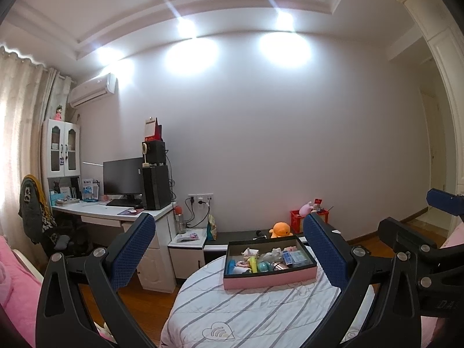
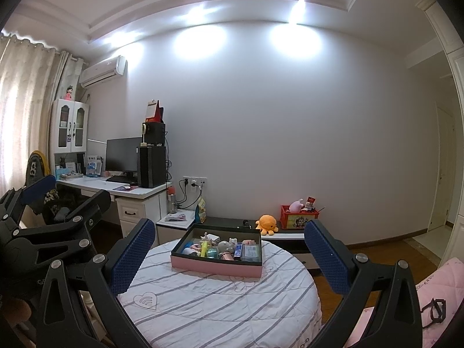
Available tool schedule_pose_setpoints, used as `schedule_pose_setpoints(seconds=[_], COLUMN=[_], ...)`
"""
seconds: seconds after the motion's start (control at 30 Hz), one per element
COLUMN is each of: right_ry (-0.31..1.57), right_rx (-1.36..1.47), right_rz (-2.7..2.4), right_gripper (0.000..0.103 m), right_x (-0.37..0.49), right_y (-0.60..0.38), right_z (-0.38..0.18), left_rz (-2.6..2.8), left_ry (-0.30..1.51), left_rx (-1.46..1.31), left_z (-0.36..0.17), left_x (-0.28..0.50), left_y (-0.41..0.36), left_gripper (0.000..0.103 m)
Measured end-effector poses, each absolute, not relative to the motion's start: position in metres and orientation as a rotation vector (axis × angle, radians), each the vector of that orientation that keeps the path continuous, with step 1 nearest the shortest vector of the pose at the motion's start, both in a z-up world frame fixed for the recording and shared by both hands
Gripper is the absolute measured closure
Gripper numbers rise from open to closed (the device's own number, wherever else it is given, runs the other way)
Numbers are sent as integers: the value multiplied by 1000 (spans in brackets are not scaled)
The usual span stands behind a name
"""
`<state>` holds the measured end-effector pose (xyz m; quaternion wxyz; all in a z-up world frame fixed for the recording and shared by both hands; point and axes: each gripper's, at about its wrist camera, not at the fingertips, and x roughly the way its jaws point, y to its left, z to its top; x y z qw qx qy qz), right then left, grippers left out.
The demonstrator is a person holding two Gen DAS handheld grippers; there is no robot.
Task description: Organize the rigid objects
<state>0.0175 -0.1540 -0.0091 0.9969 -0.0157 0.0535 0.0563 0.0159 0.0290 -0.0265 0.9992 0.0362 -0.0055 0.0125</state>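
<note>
Two dimpled-pad grippers (image 1: 229, 240) (image 2: 229, 243) flank pink box (image 2: 216, 264) (rectangular)

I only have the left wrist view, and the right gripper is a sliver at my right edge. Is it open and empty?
Observer: Yes. The right gripper is open with nothing between its pads, facing the pink box on the striped bedcover.
Operator: Anything off to its right?
Observer: A pink quilted cushion with a black frame, perhaps spectacles, lying on it.
Operator: The red crate is half hidden for me.
Observer: Its front carries a cartoon picture, and it stands just right of the orange plush.
</note>
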Motion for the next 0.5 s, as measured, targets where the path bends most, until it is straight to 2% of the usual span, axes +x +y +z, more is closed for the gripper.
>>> schedule_pose_setpoints(seconds=[0.5], right_ry=[109], right_rx=[-36], right_rz=[112], right_gripper=[0], right_x=[19], right_y=[-155], right_z=[-9], left_rz=[27], left_ry=[-12], left_rx=[74], left_z=[-25], left_x=[16], left_y=[28], left_gripper=[0])
